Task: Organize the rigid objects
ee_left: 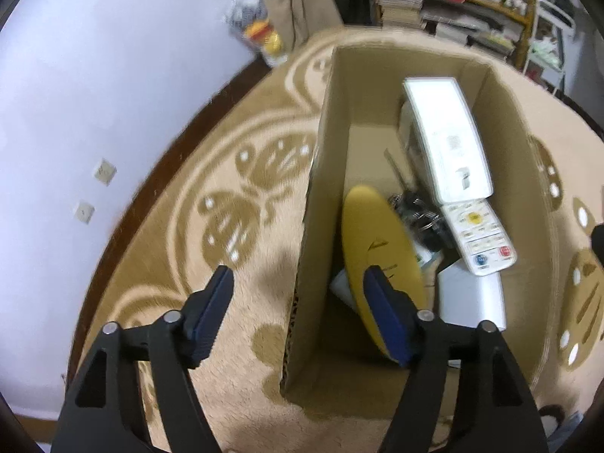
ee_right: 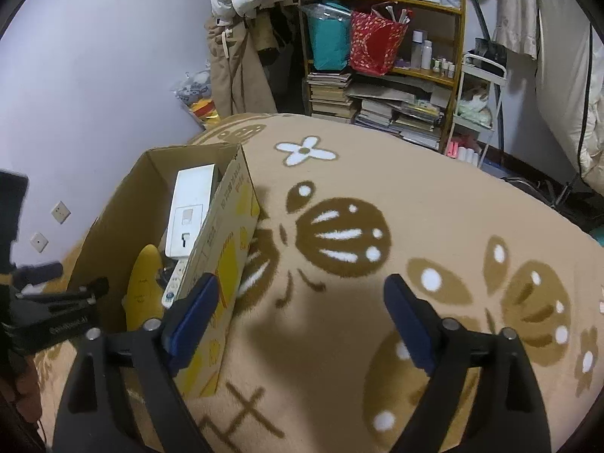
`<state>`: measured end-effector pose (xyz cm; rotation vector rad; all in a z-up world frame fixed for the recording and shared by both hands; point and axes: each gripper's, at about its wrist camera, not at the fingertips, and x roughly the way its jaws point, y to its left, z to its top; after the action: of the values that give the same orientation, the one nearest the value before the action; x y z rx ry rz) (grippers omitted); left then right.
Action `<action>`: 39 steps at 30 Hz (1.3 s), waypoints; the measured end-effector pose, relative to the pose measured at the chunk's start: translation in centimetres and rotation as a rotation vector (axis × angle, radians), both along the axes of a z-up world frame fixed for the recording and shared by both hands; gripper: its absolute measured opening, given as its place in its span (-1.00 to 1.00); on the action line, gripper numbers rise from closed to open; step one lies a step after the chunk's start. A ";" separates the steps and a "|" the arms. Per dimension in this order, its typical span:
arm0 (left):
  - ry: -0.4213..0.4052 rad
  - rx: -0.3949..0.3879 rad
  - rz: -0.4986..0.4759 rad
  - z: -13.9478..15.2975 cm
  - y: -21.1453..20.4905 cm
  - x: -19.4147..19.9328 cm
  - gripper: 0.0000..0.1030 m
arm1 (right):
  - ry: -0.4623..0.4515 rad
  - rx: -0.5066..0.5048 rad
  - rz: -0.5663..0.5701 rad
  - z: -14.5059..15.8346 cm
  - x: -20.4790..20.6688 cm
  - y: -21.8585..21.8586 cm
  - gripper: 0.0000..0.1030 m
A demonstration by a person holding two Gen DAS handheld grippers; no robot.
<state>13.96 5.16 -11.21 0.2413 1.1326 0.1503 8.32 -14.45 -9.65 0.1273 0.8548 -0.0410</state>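
Your left gripper (ee_left: 302, 313) stands released, jaws straddling the near-left wall of the cardboard box (ee_left: 317, 173). Just ahead of its right finger, inside the box, the yellow oval object (ee_left: 377, 241) stands on edge, its long axis running away from you; its near end is hidden behind that finger. Further ahead, the white remote (ee_left: 449, 139) leans with its keypad end toward you. The dark items between them are too blurred to identify. Your right gripper (ee_right: 302, 321) hangs wide open over the patterned blanket (ee_right: 434, 196), empty, with the box to its left.
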 end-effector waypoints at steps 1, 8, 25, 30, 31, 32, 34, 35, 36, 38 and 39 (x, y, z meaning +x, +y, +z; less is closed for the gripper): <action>-0.012 -0.019 -0.007 0.4 -0.1 -0.2 0.52 | -0.005 0.000 -0.005 0.2 -0.3 -0.1 1.00; -0.080 -0.033 -0.050 2.2 -1.2 -2.1 0.92 | -0.010 0.003 -0.035 1.3 -2.3 -0.9 1.00; -0.298 -0.151 -0.145 9.3 -1.2 -8.7 0.94 | -0.147 -0.035 -0.033 7.1 -8.7 -0.3 1.00; -0.365 -0.189 -0.174 11.7 -0.9 -11.5 0.94 | -0.263 -0.102 -0.017 9.2 -11.8 0.8 1.00; -0.387 -0.190 -0.175 12.1 -0.8 -12.1 0.94 | -0.276 -0.112 -0.017 9.5 -12.1 0.9 1.00; -0.403 -0.191 -0.175 12.4 -0.6 -12.7 0.94 | -0.288 -0.118 -0.015 9.8 -12.6 1.1 1.00; -0.439 -0.197 -0.181 13.0 -0.5 -14.0 0.94 | -0.308 -0.117 -0.009 10.1 -13.4 1.4 1.00; -0.453 -0.195 -0.186 13.2 -0.5 -14.6 0.94 | -0.317 -0.113 -0.009 10.2 -13.8 1.5 1.00; -0.465 -0.191 -0.188 13.4 -0.5 -15.1 0.94 | -0.330 -0.104 -0.011 10.3 -14.3 1.6 1.00; -0.494 -0.181 -0.195 13.8 -0.6 -16.2 0.94 | -0.347 -0.092 -0.012 10.4 -14.9 1.6 1.00; -0.511 -0.184 -0.201 14.1 -0.6 -16.8 0.94 | -0.360 -0.086 -0.012 10.4 -15.4 1.7 1.00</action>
<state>-2.88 4.59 2.89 0.1399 0.6046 -0.0703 -7.04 -12.79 0.75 0.0562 0.4923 -0.0642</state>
